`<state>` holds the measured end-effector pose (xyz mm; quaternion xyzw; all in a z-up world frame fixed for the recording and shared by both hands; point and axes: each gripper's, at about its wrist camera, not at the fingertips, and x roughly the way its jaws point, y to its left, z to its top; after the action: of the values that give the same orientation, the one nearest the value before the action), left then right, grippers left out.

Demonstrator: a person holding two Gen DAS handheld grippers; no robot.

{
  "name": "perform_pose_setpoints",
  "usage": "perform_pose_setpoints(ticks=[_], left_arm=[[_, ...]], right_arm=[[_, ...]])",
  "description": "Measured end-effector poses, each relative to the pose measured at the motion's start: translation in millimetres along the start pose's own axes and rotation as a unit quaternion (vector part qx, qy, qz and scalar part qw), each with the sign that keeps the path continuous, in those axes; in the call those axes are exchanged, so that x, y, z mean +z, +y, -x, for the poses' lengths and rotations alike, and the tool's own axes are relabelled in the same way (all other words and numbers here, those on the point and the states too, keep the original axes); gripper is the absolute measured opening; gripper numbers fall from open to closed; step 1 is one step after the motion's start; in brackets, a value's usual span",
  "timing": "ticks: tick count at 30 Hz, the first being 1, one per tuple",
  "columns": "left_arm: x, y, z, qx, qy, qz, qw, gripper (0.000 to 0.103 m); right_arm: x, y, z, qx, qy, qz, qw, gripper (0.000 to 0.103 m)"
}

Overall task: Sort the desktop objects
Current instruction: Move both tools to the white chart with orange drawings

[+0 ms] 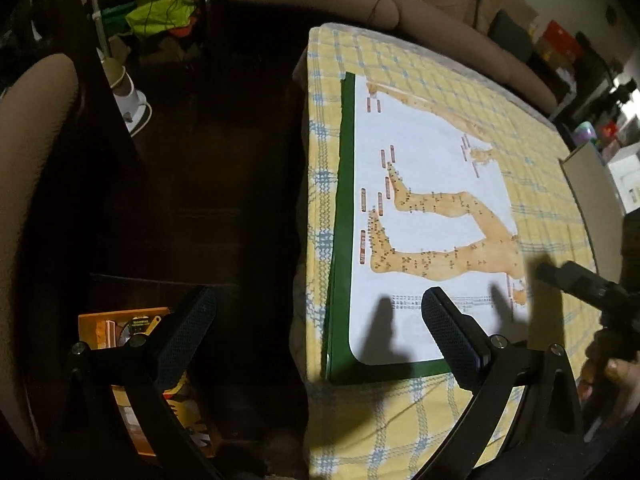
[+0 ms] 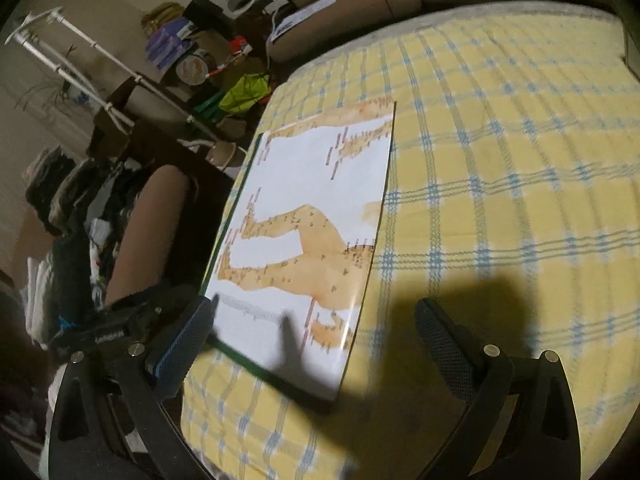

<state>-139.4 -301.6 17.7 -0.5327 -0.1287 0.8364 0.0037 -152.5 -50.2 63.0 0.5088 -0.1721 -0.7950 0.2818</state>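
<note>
I am holding my left gripper [image 1: 320, 332] spread and empty, straddling the table edge; the chart [image 1: 424, 208] is lying flat ahead. My right gripper [image 2: 316, 344], also spread, is hovering over the chart's [image 2: 316, 208] near corner.

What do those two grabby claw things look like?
Both are black. The left gripper has two angled arms with triangle cut-outs and round silver bolts, ending in dark, bumpy-textured fingertips. The right gripper has the same shape; a blue layer shows on the edge of one of its pads. In the right wrist view, small white lettering marks the left gripper's body, too blurry to read.
</note>
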Motion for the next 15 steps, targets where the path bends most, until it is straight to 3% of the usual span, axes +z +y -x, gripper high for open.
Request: perform_pose_setpoints(ticks=[6,10,13,15], left_arm=[[-3.2,-2.0,-11.5,-0.002,0.021,0.000,0.9998,0.103],[-4.1,-4.4,-13.7,-0.009,0.026,0.001,0.9996,0.103],[-5.1,-2.7,-15.1,-0.026,0.032,0.010,0.9991,0.101],[-6.2,0.1,-15.5,-0.034,0.037,0.019,0.9986,0.095]], right_arm=[[5.2,1.7,-10.6,-0.002,0.001,0.005,1.000,0.086],[8.3,11.3,-20.3,0.011,0.019,0.013,1.000,0.065],[9.0,17.4,-29.8,0.033,0.034,0.009,0.999,0.038],[7.9,22.5,-35.5,0.035,0.039,0.010,0.999,0.034]])
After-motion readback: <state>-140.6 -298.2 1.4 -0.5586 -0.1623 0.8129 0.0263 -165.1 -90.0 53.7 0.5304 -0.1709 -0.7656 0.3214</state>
